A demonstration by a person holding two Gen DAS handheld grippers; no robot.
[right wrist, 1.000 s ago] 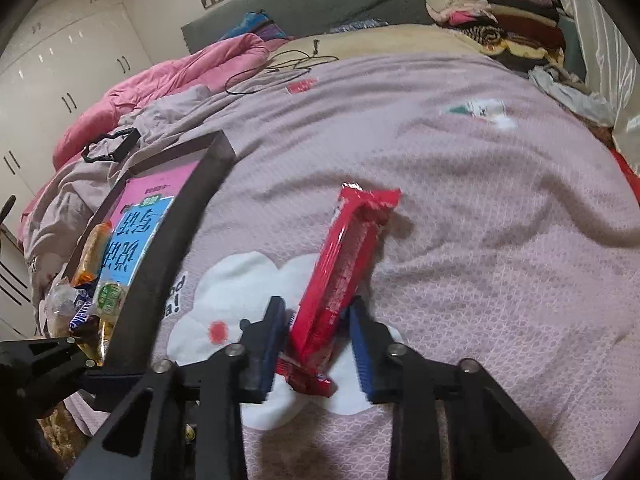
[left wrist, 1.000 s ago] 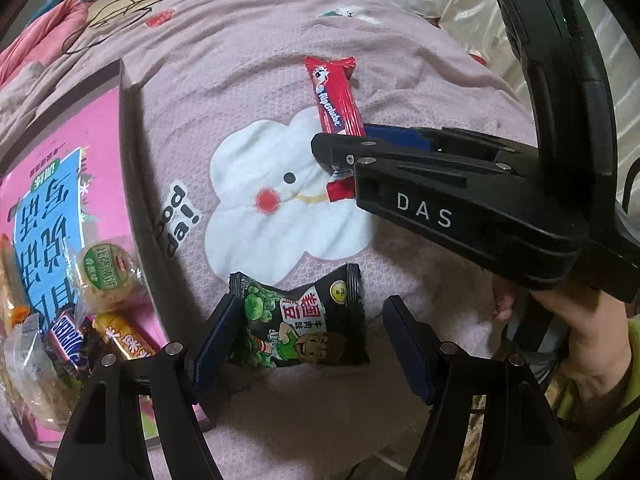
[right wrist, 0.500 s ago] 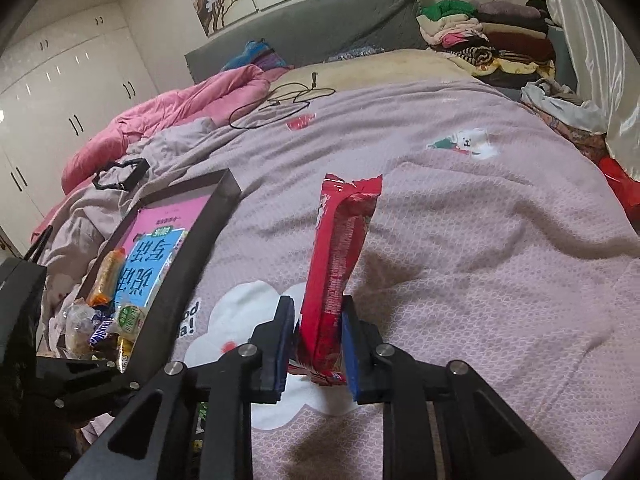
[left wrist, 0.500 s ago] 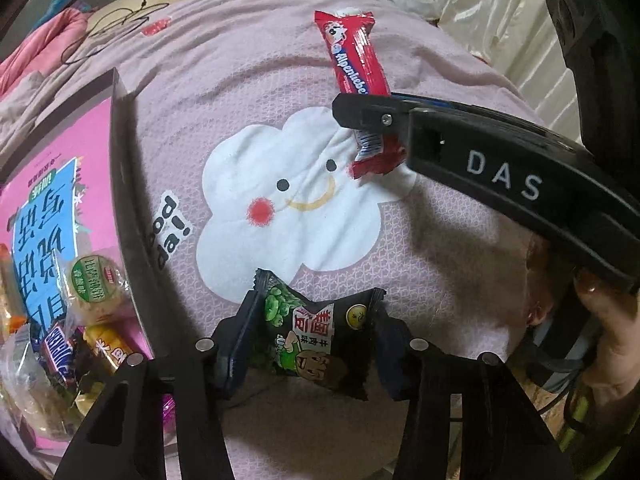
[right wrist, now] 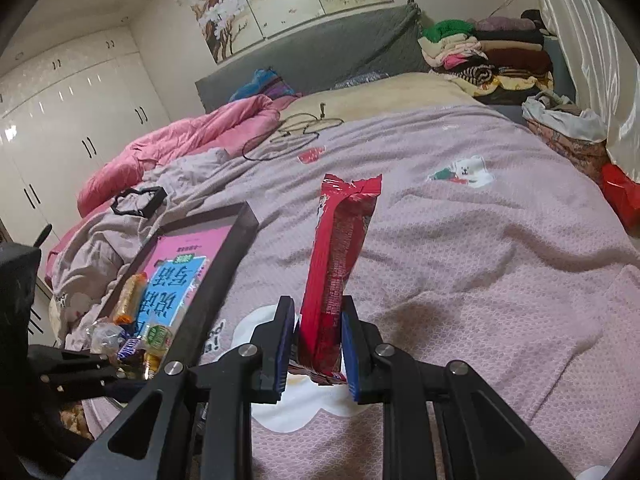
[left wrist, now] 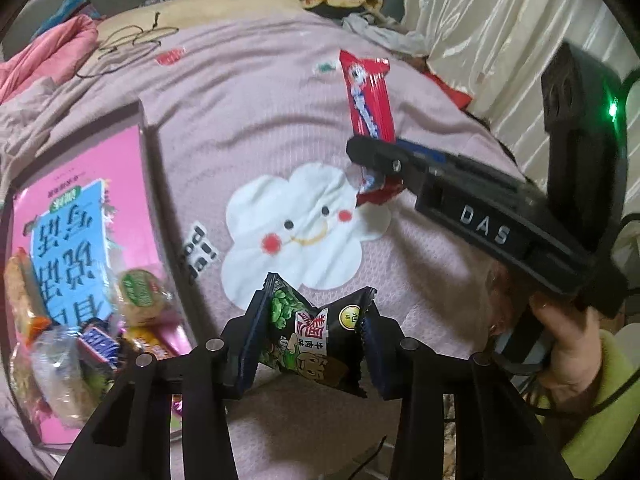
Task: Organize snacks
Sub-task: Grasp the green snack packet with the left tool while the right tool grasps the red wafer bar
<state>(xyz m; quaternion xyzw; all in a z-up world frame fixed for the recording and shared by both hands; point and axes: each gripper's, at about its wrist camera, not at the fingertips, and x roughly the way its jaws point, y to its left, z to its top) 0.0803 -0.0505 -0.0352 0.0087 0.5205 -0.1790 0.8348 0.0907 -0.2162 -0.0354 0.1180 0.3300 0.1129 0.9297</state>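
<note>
My left gripper (left wrist: pixel 310 344) is shut on a black and green snack packet (left wrist: pixel 316 340), which is crumpled between the pads and lifted off the pink bedspread. My right gripper (right wrist: pixel 316 344) is shut on the lower end of a long red snack bar (right wrist: pixel 340 264), held upright above the bed; it also shows in the left wrist view (left wrist: pixel 370 100). A dark-rimmed tray (right wrist: pixel 224 276) with a pink and blue card inside lies to the left and holds several wrapped snacks (left wrist: pixel 72 344) at its near end.
The bedspread has a white cloud face patch (left wrist: pixel 296 232) below both grippers. A pink quilt (right wrist: pixel 180 140), a black cable (right wrist: pixel 296 132) and a black frame piece (right wrist: pixel 140 200) lie further back. Folded clothes (right wrist: pixel 488 60) are stacked at the headboard. Curtains hang on the right.
Both grippers closed on their snacks and lifted them off the bed. The red bar went from lying flat to standing upright. The black and green packet got squeezed and raised.
</note>
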